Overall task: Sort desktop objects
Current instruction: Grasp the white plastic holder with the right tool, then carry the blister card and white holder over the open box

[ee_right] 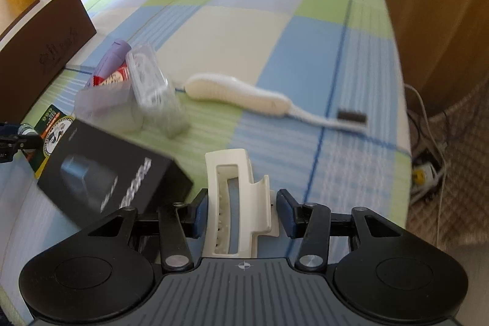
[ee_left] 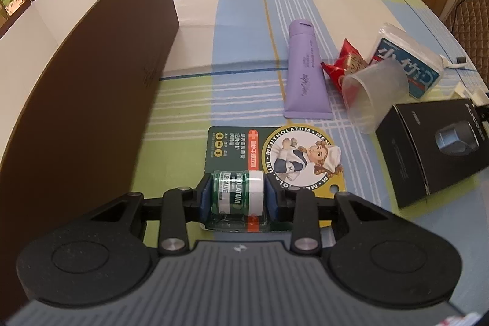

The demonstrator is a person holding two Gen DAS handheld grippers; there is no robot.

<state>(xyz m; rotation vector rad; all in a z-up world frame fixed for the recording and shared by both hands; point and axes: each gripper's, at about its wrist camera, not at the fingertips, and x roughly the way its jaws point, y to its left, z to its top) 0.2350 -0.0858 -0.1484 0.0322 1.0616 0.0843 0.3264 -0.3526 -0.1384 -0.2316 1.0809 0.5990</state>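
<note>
I am clamping the left gripper [ee_left: 237, 197] on the lip balm pack [ee_left: 272, 170] by its stiff little jar at six o'clock, while the right gripper [ee_right: 241, 211] is bracketing the light, brittle hair claw [ee_right: 237, 203], left pad touching, right pad just clear.

Carded green lip-balm jar [ee_left: 237, 195], cream hair clip [ee_right: 237, 203], both flat on tablecloth

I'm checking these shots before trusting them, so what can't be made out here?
- Inside of the tall brown box: left wrist view, its wall blocks it.
- Clear plastic case: right wrist view, motion blur.
- White hair claw clip: right wrist view, right gripper contact on one side unclear.
</note>
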